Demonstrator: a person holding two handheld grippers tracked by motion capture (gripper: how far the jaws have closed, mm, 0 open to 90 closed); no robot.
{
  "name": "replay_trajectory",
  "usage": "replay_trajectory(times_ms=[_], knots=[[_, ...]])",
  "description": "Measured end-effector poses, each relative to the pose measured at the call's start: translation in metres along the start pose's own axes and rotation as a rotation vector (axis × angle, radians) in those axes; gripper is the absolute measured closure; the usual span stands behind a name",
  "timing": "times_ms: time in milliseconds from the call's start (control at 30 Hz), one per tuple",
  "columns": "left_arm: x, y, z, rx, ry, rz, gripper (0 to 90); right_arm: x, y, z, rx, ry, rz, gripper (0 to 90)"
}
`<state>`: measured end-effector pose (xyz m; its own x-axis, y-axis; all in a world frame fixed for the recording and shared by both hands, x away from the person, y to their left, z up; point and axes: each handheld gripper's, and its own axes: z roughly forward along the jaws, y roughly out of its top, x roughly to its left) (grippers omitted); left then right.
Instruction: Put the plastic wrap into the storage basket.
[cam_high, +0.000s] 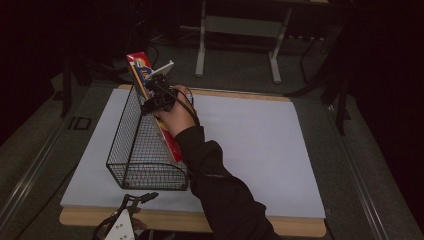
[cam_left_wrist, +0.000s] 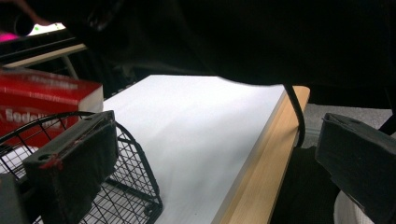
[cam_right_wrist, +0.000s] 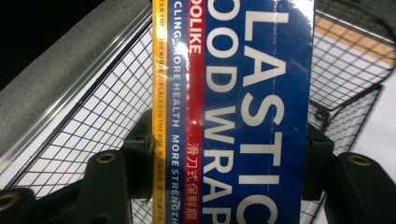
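A long box of plastic food wrap, red, yellow and blue, stands tilted in a black wire basket on the left of the white table top. Its upper end sticks out above the basket's far end. My right gripper is shut on the box about midway along, above the basket's right rim. In the right gripper view the box is clamped between both jaws, with the basket mesh behind it. My left gripper hovers open at the table's front edge, just in front of the basket, and holds nothing.
The white top has a wooden rim along its front edge. To the right of the basket the board is bare. A grey metal table frame stands on the floor beyond the far edge. My right sleeve crosses the front middle.
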<state>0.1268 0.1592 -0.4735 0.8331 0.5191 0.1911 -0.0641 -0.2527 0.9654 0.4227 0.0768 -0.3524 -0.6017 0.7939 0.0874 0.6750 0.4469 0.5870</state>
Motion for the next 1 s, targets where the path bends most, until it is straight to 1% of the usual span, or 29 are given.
replay_trajectory(times_ms=[33, 67, 100, 167, 267, 300, 333, 367, 400, 433, 533, 600, 667, 800, 867, 900, 933, 1000], knots=[[0.0, 0.0, -0.001, -0.001, 0.001, 0.004, 0.0, 0.002, -0.002, 0.005, 0.004, -0.001, -0.006, 39.3], [0.0, 0.0, -0.001, -0.001, 0.001, 0.004, 0.0, 0.002, -0.002, 0.005, 0.004, -0.001, -0.006, 39.3], [-0.001, 0.0, -0.001, 0.003, 0.001, 0.004, 0.0, 0.004, -0.004, 0.012, 0.006, 0.011, -0.018, 39.3], [-0.001, 0.0, -0.001, 0.002, 0.001, 0.005, 0.0, 0.007, -0.007, 0.018, -0.001, 0.011, -0.015, 39.3], [0.0, 0.0, -0.001, 0.003, 0.0, 0.003, 0.0, 0.01, -0.012, 0.028, 0.019, 0.015, -0.021, 39.3], [0.0, 0.0, -0.001, 0.003, 0.0, 0.003, 0.0, 0.01, -0.012, 0.028, 0.019, 0.015, -0.021, 39.3], [0.0, 0.0, -0.001, 0.004, -0.001, 0.003, 0.0, 0.011, -0.015, 0.035, 0.037, 0.016, -0.024, 39.3], [0.0, 0.0, -0.001, 0.004, -0.001, 0.003, 0.0, 0.011, -0.015, 0.035, 0.037, 0.016, -0.024, 39.3], [0.0, 0.0, -0.001, 0.004, -0.002, 0.001, 0.0, 0.01, -0.018, 0.04, 0.044, 0.008, -0.024, 39.2], [0.0, 0.0, -0.001, 0.002, -0.003, 0.001, 0.0, 0.01, -0.02, 0.042, 0.05, 0.005, -0.014, 39.2], [0.0, 0.0, -0.001, 0.004, -0.005, 0.0, 0.0, 0.009, -0.023, 0.048, 0.055, 0.007, -0.005, 39.2], [0.0, 0.0, -0.001, 0.003, -0.004, 0.0, 0.0, 0.01, -0.025, 0.051, 0.056, -0.001, -0.013, 39.1], [0.0, 0.0, -0.001, 0.004, -0.005, -0.001, 0.0, 0.01, -0.027, 0.053, 0.054, 0.0, -0.007, 39.1], [0.0, 0.0, -0.001, 0.004, -0.005, 0.0, 0.0, 0.011, -0.03, 0.057, 0.076, -0.035, -0.021, 39.1], [0.0, 0.0, -0.001, 0.005, -0.005, 0.001, 0.0, 0.009, -0.032, 0.059, 0.089, -0.021, -0.002, 39.1], [0.0, 0.0, -0.001, 0.005, -0.005, 0.0, 0.0, 0.009, -0.032, 0.059, 0.089, -0.021, -0.002, 39.1], [0.0, 0.0, 0.0, 0.005, -0.005, 0.0, 0.0, 0.008, -0.035, 0.062, 0.097, -0.031, -0.005, 39.0], [-0.001, 0.0, 0.0, 0.006, -0.006, 0.001, 0.0, 0.006, -0.037, 0.065, 0.107, -0.022, 0.01, 39.0]])
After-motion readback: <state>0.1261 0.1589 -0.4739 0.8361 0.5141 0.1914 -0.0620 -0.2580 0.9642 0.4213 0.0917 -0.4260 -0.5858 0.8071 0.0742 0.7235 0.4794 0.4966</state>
